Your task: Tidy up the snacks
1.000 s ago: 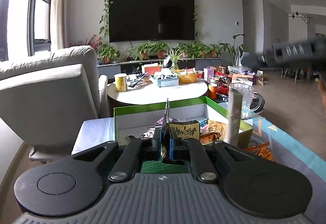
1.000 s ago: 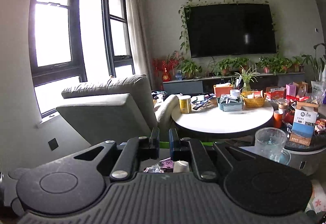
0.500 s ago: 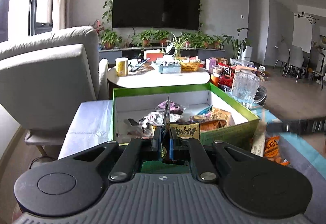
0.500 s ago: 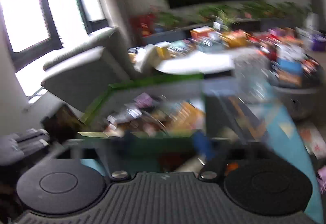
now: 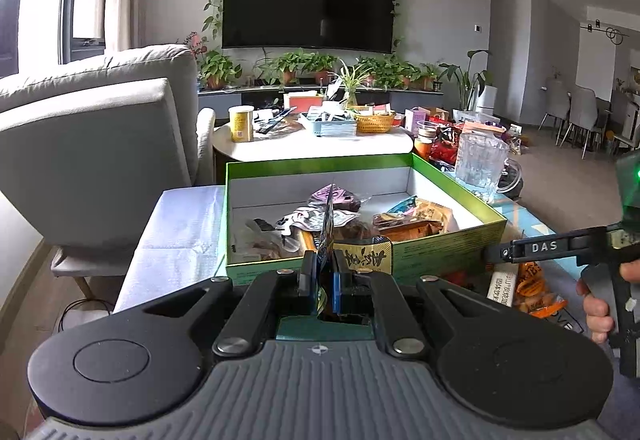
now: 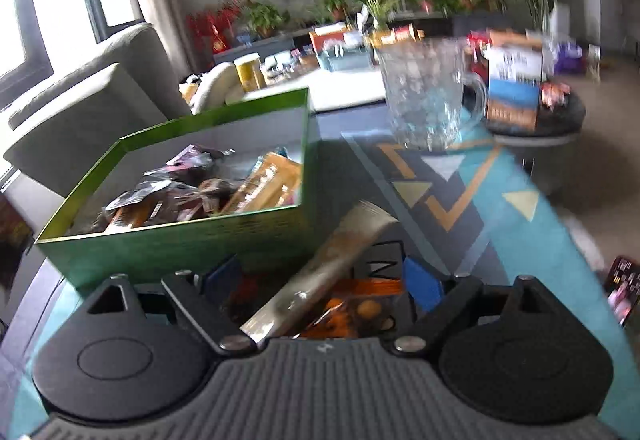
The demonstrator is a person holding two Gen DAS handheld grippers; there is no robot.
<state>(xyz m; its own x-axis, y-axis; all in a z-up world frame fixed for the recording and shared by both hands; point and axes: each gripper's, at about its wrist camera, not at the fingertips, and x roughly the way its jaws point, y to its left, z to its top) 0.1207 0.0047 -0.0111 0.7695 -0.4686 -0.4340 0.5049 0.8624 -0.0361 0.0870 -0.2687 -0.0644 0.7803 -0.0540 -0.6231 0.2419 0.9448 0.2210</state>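
A green box [image 5: 440, 252] with white inside walls holds several snack packets. It also shows in the right wrist view [image 6: 180, 244]. My left gripper [image 5: 324, 276] is shut on a thin snack packet [image 5: 327, 232] held on edge just in front of the box. My right gripper [image 6: 324, 276] is open, low over the table right of the box. A long beige stick packet [image 6: 320, 272] and an orange snack bag [image 6: 360, 304] lie between its fingers. The right gripper also shows at the right edge of the left wrist view [image 5: 560, 248].
A glass mug [image 6: 424, 96] stands on the patterned table [image 6: 500, 208] behind the box. A grey armchair [image 5: 92, 144] is to the left. A round white coffee table [image 5: 312, 140] with clutter and a low side table [image 6: 536, 120] with boxes lie beyond.
My right gripper has swung down from high above to the table right of the box and has opened over the stick packet. My left gripper has risen slightly, still holding its packet.
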